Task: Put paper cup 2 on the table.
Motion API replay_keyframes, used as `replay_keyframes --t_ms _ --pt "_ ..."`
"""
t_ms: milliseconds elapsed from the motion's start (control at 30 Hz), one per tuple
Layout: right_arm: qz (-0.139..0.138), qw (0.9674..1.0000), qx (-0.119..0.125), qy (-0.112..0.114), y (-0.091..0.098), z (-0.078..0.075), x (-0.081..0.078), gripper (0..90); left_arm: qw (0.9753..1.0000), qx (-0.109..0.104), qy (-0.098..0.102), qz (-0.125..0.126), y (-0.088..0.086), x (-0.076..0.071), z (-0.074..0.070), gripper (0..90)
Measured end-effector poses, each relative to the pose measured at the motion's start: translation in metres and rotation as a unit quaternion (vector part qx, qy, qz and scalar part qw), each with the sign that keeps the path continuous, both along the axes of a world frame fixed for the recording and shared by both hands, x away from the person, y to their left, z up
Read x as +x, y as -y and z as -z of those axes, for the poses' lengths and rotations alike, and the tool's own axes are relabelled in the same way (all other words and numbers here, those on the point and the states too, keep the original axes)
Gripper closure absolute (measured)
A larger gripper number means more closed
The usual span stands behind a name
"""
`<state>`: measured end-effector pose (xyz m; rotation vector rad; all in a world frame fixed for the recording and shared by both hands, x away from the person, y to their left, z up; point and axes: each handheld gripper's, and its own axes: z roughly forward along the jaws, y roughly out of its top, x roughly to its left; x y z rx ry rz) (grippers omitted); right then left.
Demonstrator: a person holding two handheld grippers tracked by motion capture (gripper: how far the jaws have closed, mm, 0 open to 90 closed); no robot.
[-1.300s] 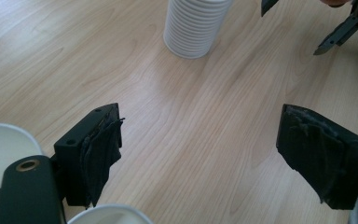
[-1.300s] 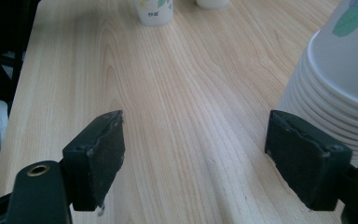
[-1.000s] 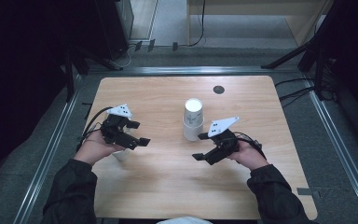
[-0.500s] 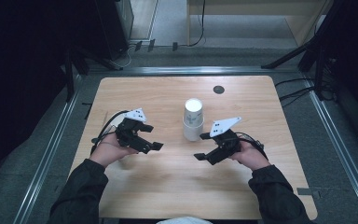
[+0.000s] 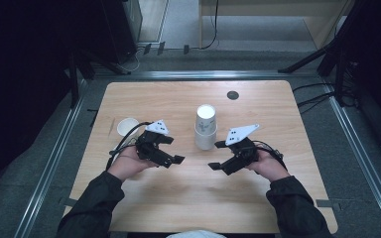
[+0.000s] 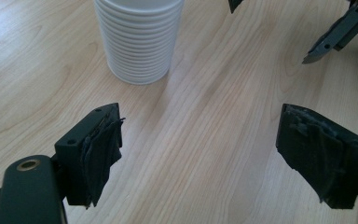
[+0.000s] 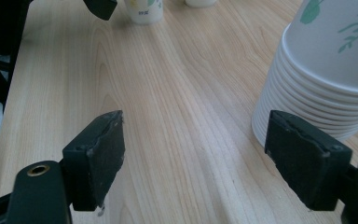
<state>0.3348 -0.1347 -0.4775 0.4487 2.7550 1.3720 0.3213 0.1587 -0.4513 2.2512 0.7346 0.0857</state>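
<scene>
Two containers on bench (image 5: 278,198): nested cup stack (image 5: 205,128), single cup (image 5: 127,126), contents unclear. Left gripper (image 5: 172,153) moved toward stack; right gripper (image 5: 217,154) unmoved; fingers on both wide, holding nothing.

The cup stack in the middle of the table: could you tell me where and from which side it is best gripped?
Probably grip the cup stack on the top cup's wall, above the ribbed rims, coming level from the side. It stands upside down and tapers upward, so open jaws fit there. The right gripper is nearest.
</scene>
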Motion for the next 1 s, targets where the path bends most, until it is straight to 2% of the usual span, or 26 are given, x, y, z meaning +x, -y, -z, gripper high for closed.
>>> replay_keyframes --t_ms 133,200,567,1000 --pt "0.004 1.0000 -0.001 -0.001 0.002 0.000 -0.001 20.4 1.0000 -0.004 -0.004 -0.005 0.004 0.001 0.003 14.7" --pt "0.004 1.0000 0.000 0.000 0.003 -0.001 -0.001 20.4 1.0000 -0.004 0.002 -0.004 0.006 0.000 0.004 14.7" --pt "0.006 1.0000 0.002 0.001 0.005 -0.001 -0.001 20.4 1.0000 0.002 0.000 0.009 0.011 -0.002 0.009 15.3" --pt "0.003 1.0000 0.001 -0.002 0.005 -0.001 -0.001 20.7 1.0000 0.000 0.006 -0.002 0.011 -0.001 0.015 15.2"
